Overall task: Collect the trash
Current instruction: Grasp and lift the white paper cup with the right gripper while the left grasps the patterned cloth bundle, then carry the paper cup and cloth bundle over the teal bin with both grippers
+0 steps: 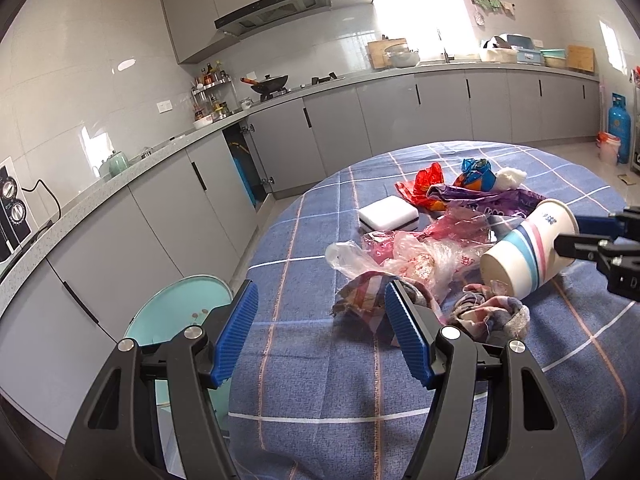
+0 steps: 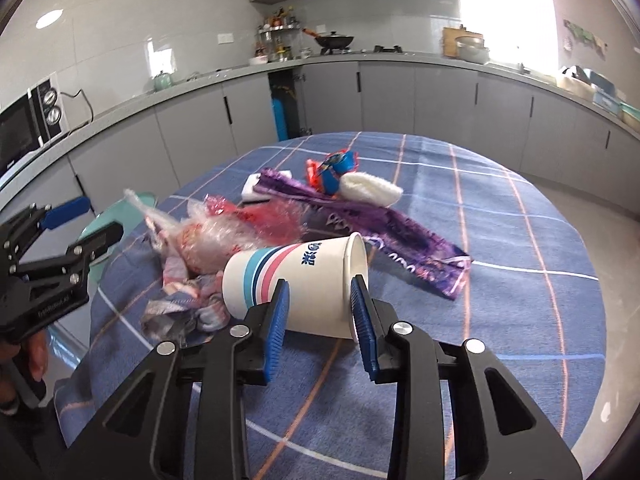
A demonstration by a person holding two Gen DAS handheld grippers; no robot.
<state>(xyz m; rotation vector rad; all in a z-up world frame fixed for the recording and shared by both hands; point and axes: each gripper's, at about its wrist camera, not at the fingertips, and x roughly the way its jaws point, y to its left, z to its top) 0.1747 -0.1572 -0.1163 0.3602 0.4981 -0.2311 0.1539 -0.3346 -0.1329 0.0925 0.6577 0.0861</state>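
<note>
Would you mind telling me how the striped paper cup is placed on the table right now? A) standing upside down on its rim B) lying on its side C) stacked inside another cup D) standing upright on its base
B: the striped paper cup lies on its side on the blue checked tablecloth, its open mouth facing sideways, with the right gripper straddling its rim end.

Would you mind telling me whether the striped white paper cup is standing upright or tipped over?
Tipped over: the striped white paper cup lies on its side on the blue checked tablecloth, mouth sideways.
</note>
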